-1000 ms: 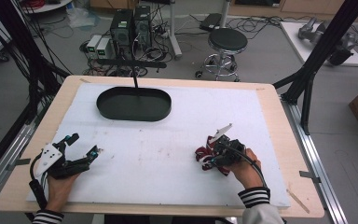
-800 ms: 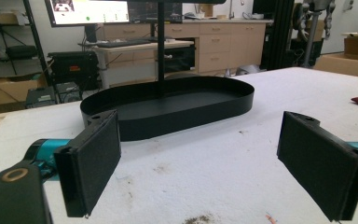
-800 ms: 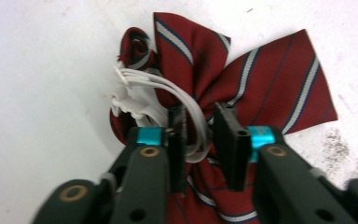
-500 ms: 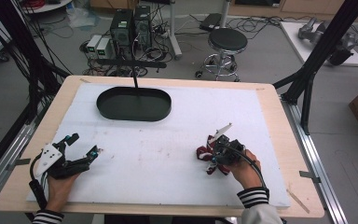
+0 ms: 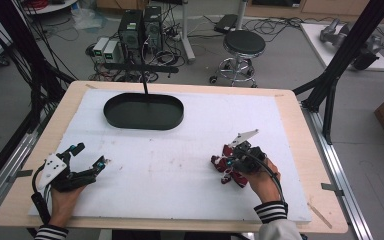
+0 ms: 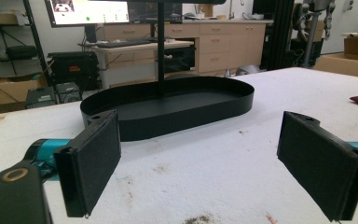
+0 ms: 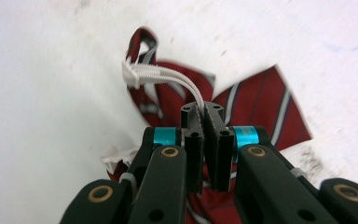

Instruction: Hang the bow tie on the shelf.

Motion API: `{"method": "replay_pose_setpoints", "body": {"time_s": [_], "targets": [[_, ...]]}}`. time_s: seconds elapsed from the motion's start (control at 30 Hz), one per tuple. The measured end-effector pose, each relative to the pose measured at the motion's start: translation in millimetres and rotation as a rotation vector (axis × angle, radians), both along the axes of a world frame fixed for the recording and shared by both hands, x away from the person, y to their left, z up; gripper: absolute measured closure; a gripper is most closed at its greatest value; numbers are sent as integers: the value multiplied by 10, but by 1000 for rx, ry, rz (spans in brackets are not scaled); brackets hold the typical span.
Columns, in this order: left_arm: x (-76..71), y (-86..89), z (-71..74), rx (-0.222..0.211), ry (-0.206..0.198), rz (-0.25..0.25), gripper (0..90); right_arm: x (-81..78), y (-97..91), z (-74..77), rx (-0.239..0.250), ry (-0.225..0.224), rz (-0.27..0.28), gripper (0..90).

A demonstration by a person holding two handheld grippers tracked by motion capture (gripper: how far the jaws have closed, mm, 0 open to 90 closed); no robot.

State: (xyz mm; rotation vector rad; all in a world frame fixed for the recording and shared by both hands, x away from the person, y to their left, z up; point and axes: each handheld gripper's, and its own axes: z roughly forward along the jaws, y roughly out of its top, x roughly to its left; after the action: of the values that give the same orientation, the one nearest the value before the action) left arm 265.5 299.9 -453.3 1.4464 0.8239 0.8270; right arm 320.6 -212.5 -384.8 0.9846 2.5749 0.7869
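Nothing is moving since the earlier frames: both grippers and the cloth are sitting where they were. Left gripper (image 5: 91, 155) is resting at the lower left of the high view, jaws spread wide with bare white worktop (image 5: 170, 150) between the pads (image 6: 93, 163). Right gripper (image 7: 204, 140) is sitting at the lower right of the high view, jaws pressed together and pinching a white elastic cord (image 7: 161, 74) that is looping off a red striped cloth (image 7: 261, 109). The cloth (image 5: 226, 167) is lying on the worktop under that gripper (image 5: 230, 162). A black oval tray (image 5: 143, 111) is sitting at upper centre, well apart from both.
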Motion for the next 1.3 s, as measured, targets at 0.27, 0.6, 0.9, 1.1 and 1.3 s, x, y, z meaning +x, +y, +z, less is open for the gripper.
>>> {"method": "replay_pose_setpoints", "body": {"time_s": [0.27, 0.6, 0.9, 1.1, 1.3], "targets": [[0, -1, 0, 3, 1, 2, 139, -8, -88, 119, 162, -140, -95, 868], [2, -2, 1, 2, 3, 3, 139, -14, -100, 266, 332, -262, -175, 870], [3, -1, 2, 2, 4, 3, 139, 53, 85, 481, 385, -325, -153, 870], [4, 0, 1, -2, 5, 2, 138, 136, 258, 608, 402, -347, -128, 870], [6, 2, 2, -2, 7, 1, 139, 223, 446, 740, 421, -366, -107, 870]]}}
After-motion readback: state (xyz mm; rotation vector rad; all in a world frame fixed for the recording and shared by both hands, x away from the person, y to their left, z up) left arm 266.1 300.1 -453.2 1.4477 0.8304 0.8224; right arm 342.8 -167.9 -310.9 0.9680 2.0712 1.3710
